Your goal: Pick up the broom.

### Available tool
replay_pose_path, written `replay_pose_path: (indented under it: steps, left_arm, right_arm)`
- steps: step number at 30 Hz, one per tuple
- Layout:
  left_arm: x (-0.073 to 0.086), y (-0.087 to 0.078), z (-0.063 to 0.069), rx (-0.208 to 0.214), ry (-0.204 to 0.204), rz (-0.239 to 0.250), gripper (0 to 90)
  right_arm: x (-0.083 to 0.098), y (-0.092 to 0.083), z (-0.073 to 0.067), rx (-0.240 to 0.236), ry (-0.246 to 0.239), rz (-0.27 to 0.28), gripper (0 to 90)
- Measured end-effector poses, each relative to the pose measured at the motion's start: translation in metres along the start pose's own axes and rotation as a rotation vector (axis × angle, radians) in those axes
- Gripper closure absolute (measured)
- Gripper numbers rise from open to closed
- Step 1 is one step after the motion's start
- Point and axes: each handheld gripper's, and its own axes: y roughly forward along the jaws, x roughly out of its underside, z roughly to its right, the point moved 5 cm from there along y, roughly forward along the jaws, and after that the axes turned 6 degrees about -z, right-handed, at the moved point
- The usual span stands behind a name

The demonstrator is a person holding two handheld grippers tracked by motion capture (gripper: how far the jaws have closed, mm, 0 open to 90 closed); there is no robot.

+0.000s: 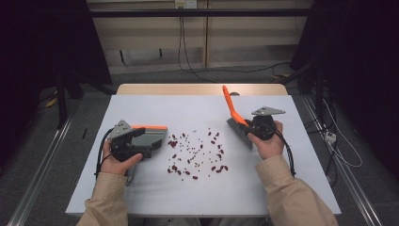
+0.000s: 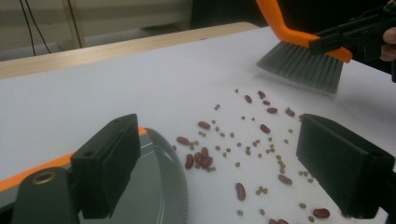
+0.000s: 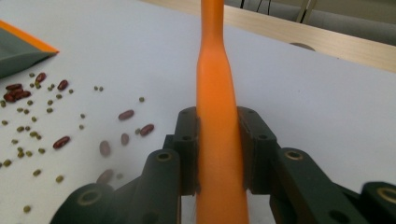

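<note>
- White tabletop [image 1: 141, 197] in a dim room with cables on the floor behind it, so the spilled beans [image 1: 195, 153] really stand out; they're scattered loosely in the middle, between your two hands.
- Your right tongs [image 3: 219, 154] are clamped tight on the orange handle of the brush [image 1: 234, 117], gripped low near the head. I'd guess that's for control when you sweep.
- Bristles sit at the right edge of the bean patch, handle tilted up and away from you, so it looks set up for a stroke toward the left.
- Your left tongs [image 2: 233, 172] look spread wide. I honestly can't tell if they're gripping the dustpan [image 1: 149, 137] or just sitting over it.
- That dustpan lies flat just left of the beans, mouth facing them, which makes sense as the catch spot.
- Nearest beans are almost touching its lip already.
</note>
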Motion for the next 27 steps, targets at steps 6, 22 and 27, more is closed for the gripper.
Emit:
replay_pose_path:
  steps: [6,22,27]
  left_arm:
    - [0.002,0.001,-0.003,-0.001,-0.003,-0.006,11.2]
    - [0.003,-0.004,-0.010,0.004,-0.010,0.011,7.3]
    - [0.003,-0.004,-0.011,0.008,-0.016,0.017,7.3]
  right_arm:
    - [-0.012,0.009,-0.005,0.001,-0.034,0.006,71.2]
    - [-0.024,0.026,-0.015,-0.034,-0.058,0.034,71.2]
    - [-0.023,0.027,-0.018,-0.026,-0.069,0.028,71.2]
